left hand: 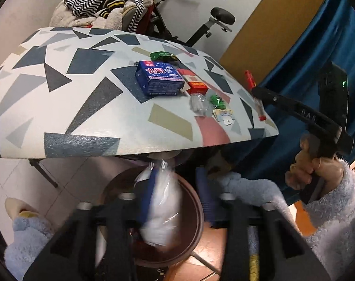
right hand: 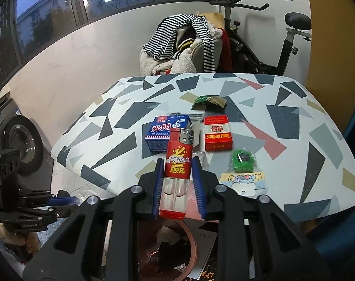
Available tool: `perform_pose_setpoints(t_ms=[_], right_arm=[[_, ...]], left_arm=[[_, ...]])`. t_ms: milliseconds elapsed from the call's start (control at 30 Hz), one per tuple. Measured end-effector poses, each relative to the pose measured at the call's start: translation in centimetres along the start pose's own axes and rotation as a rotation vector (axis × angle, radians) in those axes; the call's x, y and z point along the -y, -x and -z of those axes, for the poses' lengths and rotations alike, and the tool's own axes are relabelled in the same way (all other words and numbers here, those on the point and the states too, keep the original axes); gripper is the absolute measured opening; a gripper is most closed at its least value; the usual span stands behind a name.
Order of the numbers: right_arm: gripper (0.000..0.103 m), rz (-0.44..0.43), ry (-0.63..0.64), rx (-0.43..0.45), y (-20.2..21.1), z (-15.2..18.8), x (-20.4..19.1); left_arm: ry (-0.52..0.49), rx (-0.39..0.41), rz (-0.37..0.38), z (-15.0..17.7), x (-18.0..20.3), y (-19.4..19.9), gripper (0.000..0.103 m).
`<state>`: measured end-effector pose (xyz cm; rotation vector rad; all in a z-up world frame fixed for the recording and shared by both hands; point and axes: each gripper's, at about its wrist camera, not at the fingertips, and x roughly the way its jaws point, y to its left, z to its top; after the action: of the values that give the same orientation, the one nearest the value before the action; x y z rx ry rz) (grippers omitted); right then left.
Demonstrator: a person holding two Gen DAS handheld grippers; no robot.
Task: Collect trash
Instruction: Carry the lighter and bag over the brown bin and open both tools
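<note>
While the left gripper [left hand: 175, 201] is standing with jaws parted over the brown bin [left hand: 194, 222], a blurred white plastic bag [left hand: 161, 210] is lying between its fingers and appears to be dropping in (contact cannot be told). The right gripper [right hand: 178, 182] is clamping a red lighter [right hand: 177, 164] upright above the patterned table [right hand: 318, 164]. Judged next: carrying the lighter to the bin at six o'clock, then releasing. The bin is already holding dark scraps. A blue carton [right hand: 163, 128] is waiting at twelve o'clock.

red lighter [right hand: 177, 164] clamped in jaws, patterned table [right hand: 318, 164]
</note>
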<state>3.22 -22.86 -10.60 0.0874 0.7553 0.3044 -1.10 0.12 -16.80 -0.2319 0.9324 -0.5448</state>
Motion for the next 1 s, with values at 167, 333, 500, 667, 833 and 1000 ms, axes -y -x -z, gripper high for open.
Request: perform_pose_setpoints(t_ms=[167, 333, 500, 667, 833, 1000], right_arm=[[0.027, -0.004, -0.004, -0.027, -0.2, 0.8, -0.3], [0.027, -0.022, 0.004, -0.077, -0.7, 2.4, -1.3], [0.027, -0.044, 0.002, -0.152, -1.7, 4.4, -2.5], [0.027, -0.064, -0.015, -0.248, -3.3, 7.1, -3.8], [0.027, -0.09, 0.002, -0.352, -5.3, 9.7, -5.7], [0.027, -0.098, 0.025, -0.365, -5.7, 10.2, -6.1]], left_arm=[[0.009, 0.039, -0.046, -0.2, 0.1, 0.7, 0.075], [-0.005, 0.087, -0.154, -1.0, 0.1, 2.0, 0.093], [0.02, 0.114, -0.222, -1.5, -0.9, 2.9, 0.096], [0.053, 0.122, -0.263, -1.7, -2.0, 3.5, 0.097], [0.087, 0.128, -0.277, -1.5, -2.6, 3.7, 0.097], [0.094, 0.122, -0.291, -1.1, -2.9, 3.6, 0.097]])
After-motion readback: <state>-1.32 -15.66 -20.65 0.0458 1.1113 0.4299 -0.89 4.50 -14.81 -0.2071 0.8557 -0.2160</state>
